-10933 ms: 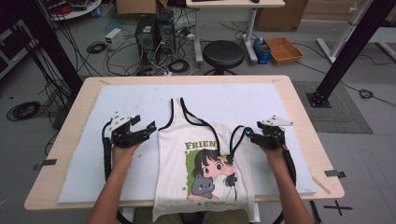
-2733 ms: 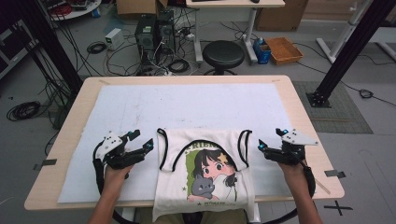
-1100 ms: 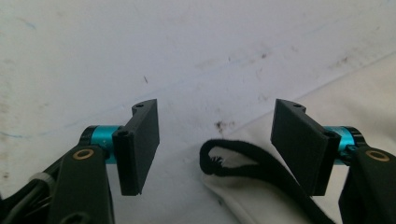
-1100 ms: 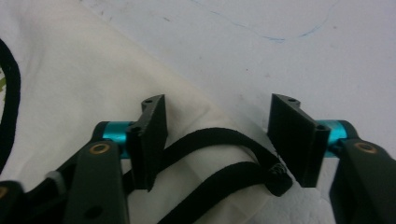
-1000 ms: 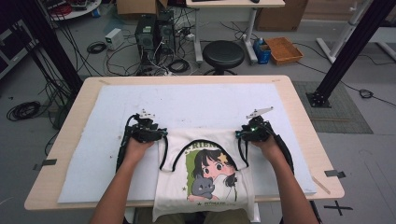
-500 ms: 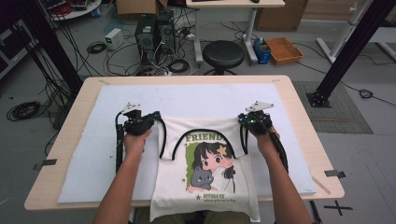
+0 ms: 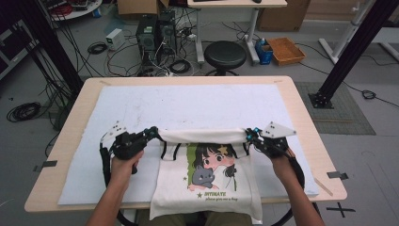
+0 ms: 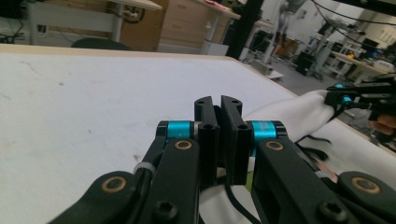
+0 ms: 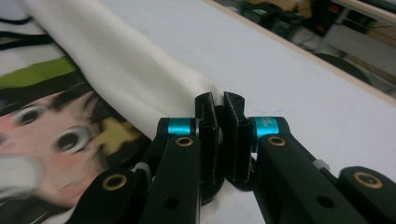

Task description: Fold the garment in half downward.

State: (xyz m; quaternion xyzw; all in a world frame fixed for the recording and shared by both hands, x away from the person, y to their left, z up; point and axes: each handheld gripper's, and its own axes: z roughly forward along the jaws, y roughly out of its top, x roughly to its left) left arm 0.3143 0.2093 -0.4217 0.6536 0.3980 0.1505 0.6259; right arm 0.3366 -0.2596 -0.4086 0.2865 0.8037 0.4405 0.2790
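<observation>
The white top [image 7: 207,179] is stretched crosswise between the left hand-held gripper [image 7: 153,133] and the right hand-held gripper [image 7: 248,134], each clamped on a corner, its printed body trailing back over the bench's [image 7: 188,80] near edge.

- One desk [image 7: 301,106], centre of the frame.
- One white mat [image 7: 188,106] on it.
- One printed shirt [image 7: 209,188], lower centre.
- Two tongs: left [image 7: 153,134], right [image 7: 249,134].
- One stool [image 7: 226,54], top centre.

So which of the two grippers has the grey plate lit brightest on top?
The right gripper: its grey plate stands out pale and large.
</observation>
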